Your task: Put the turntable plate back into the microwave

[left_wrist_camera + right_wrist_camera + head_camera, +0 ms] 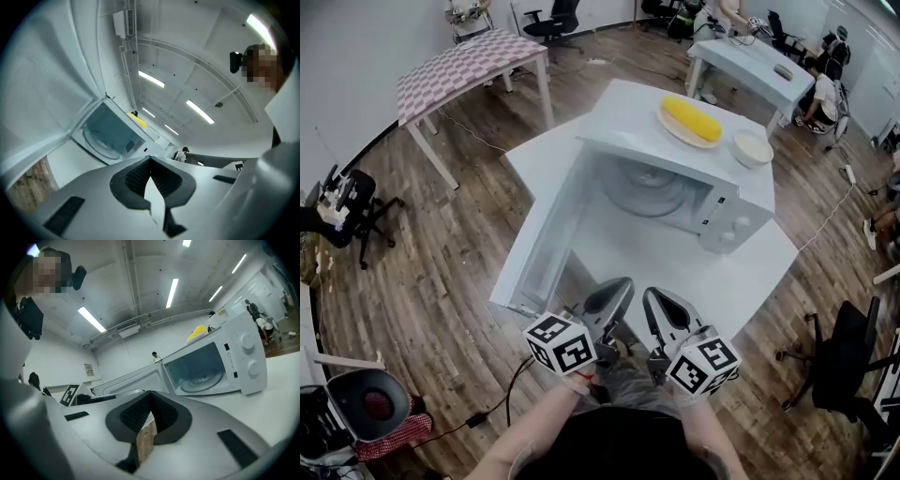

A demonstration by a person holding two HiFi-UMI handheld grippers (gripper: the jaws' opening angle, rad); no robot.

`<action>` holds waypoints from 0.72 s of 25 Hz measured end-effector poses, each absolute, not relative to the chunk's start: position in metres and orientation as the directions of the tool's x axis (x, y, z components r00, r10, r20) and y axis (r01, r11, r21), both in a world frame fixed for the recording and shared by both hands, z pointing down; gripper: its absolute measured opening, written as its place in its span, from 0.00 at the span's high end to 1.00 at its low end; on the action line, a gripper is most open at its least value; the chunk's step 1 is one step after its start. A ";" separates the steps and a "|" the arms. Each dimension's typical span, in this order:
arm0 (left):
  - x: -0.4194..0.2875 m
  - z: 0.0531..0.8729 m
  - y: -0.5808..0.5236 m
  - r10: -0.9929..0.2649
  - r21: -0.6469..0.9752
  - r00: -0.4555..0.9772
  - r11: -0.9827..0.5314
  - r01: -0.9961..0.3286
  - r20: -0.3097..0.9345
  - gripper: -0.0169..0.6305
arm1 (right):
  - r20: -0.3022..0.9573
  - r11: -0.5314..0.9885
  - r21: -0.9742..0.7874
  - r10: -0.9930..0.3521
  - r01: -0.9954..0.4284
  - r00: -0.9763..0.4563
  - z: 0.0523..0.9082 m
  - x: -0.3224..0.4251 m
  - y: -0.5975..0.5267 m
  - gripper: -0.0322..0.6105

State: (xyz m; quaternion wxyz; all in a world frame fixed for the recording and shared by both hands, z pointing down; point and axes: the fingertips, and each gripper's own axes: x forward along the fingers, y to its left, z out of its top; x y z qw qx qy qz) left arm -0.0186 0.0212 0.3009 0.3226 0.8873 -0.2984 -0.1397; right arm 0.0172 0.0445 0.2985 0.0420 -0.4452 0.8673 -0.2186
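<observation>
Plate in the microwave, both tongs empty

The turntable plate [649, 194] already lies flat on the cavity floor of the microwave [739, 221], in the middle of the frame. My left tongs [150, 160] and right tongs [150, 394] hang at the bottom centre, close to my body and well apart from the oven. Each pair is pressed together at the tips with nothing between the pads; only table [741, 281] or floor shows through the gap behind them. By my reading, the main step is done. What seems left is the door [546, 230], which stands wide open towards the lower left and would need swinging shut. The corn [690, 119] and bowl [752, 147] sit on the oven's top.
</observation>
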 end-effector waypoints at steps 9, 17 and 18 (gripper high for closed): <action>-0.024 0.284 0.022 -0.631 0.543 0.774 -0.669 -0.508 -0.053 0.95 | 0.104 0.546 -0.319 -0.792 -0.774 -0.602 0.282 0.010 0.044 0.92; -0.026 0.277 0.025 -0.635 0.515 0.770 -0.680 -0.522 -0.058 0.95 | 0.106 0.550 -0.295 -0.794 -0.781 -0.599 0.278 0.002 0.050 0.92; -0.026 0.278 0.025 -0.639 0.515 0.767 -0.677 -0.526 -0.057 0.95 | 0.109 0.551 -0.288 -0.794 -0.783 -0.598 0.278 0.002 0.051 0.92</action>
